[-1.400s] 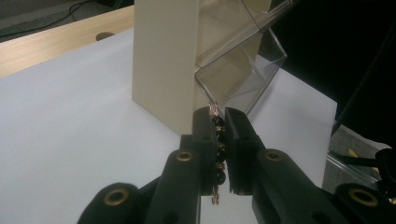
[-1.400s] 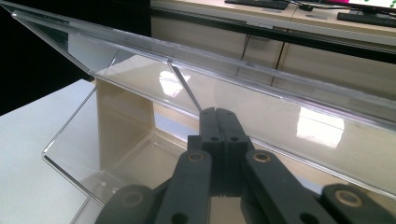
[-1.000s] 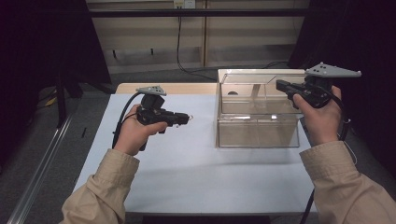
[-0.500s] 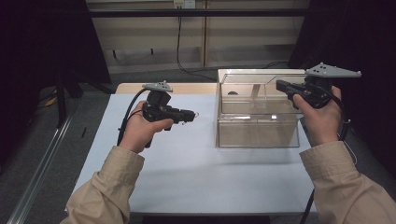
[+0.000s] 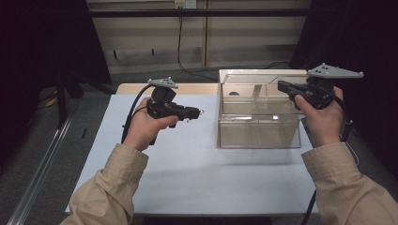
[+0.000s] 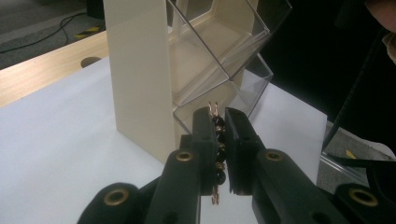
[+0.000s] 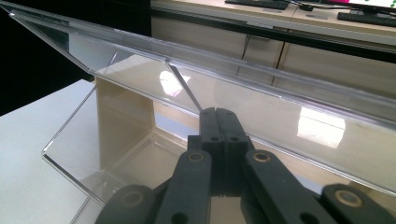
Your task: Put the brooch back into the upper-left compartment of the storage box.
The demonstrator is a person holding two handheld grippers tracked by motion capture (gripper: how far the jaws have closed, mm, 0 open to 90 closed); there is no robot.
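Both jaws are clenched: the left gripper [image 6: 219,122] clamps what looks like a beaded chain [image 6: 218,140], the right gripper [image 7: 219,114] nothing.

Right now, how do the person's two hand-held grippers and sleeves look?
Each hand-held gripper, left and right, is black with a pistol-like body and a grey three-cornered plate on top. A black cable trails from the left one. Brass-coloured rivets mark the jaw links. The sleeves are beige.

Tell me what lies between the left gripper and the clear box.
Bare white table separates the left gripper, shut on a beaded chain, from the clear box, seen in the high view.
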